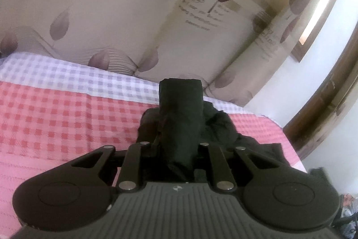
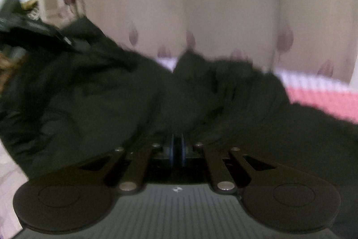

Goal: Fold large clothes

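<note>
Folding barely begun: left gripper [image 1: 180, 127] clamps the black garment [image 1: 214, 120], bunched toward 2 o'clock on the checked bedspread [image 1: 67, 118]; right gripper [image 2: 177, 127] grips cloth too, unfolded.

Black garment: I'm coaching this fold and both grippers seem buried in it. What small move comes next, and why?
Probably lift both grippers and draw them apart: the black garment sits bunched on the checked bedsheet, with the left gripper and right gripper apparently clamped on it.
</note>
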Motion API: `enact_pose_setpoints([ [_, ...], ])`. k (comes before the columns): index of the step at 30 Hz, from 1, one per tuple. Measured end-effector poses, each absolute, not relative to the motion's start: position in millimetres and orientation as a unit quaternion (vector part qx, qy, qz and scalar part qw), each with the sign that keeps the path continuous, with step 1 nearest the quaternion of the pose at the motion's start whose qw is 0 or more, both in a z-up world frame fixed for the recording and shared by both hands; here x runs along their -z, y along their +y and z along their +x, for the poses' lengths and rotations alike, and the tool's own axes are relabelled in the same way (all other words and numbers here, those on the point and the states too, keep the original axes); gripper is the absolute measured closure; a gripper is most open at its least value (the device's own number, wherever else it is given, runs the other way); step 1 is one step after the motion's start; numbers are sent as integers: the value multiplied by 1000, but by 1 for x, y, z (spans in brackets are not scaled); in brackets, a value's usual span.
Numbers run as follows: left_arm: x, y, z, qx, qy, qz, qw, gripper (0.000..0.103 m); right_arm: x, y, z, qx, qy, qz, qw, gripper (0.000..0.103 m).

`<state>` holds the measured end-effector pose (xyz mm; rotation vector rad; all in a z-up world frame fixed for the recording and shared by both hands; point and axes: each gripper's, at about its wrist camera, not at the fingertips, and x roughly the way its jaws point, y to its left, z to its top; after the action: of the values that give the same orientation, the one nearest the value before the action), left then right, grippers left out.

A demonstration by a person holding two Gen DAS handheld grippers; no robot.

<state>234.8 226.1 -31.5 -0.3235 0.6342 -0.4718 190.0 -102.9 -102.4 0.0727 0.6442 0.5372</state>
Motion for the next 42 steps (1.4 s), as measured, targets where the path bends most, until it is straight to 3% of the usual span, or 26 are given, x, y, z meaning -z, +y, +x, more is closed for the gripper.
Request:
enact_pose_setpoints([
  [8, 0, 155, 219, 241, 333, -138, 901, 84, 127, -132, 214, -285, 346, 163, 879, 99],
  [20, -22, 19, 209, 233, 361, -175, 886, 84, 145, -158, 204, -296, 339, 271, 850, 99],
  [30, 16, -70, 217, 228, 367, -297, 852, 85, 161, -182, 199, -311, 324, 368, 814, 99],
  [38, 60, -87, 227, 231, 354, -408, 809, 85, 172, -208, 188, -328, 326, 428, 776, 99],
  [42, 75, -91, 228, 257, 342, -453, 782, 78, 169, -231, 174, -333, 337, 432, 767, 99],
])
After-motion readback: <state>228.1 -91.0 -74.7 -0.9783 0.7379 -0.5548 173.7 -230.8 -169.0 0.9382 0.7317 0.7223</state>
